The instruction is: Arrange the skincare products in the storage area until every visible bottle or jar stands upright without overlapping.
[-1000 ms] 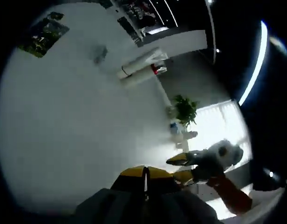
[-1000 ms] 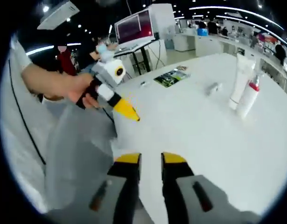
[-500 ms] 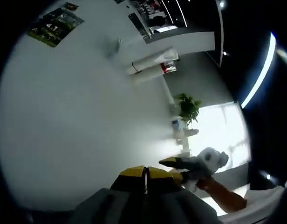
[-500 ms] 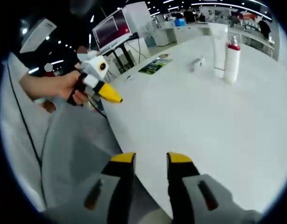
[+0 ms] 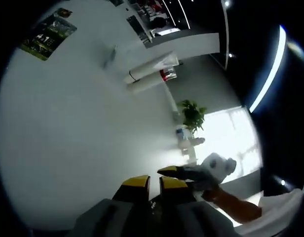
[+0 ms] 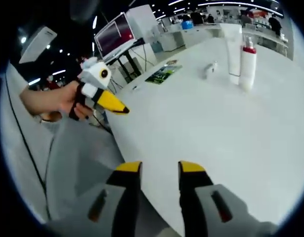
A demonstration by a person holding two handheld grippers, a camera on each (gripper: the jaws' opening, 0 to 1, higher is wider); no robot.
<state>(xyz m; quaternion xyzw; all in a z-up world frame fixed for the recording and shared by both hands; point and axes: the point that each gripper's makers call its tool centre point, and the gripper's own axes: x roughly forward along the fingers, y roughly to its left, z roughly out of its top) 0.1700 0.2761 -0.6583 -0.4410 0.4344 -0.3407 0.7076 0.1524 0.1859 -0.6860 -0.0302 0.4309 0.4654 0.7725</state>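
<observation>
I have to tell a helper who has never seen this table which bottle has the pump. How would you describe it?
Look to the far end of the white table, where two tall white containers stand upright close together. The pump bottle is the shorter one, beside the tall white tube. It alone has a red collar and pump head on top; the tube is plain white.
</observation>
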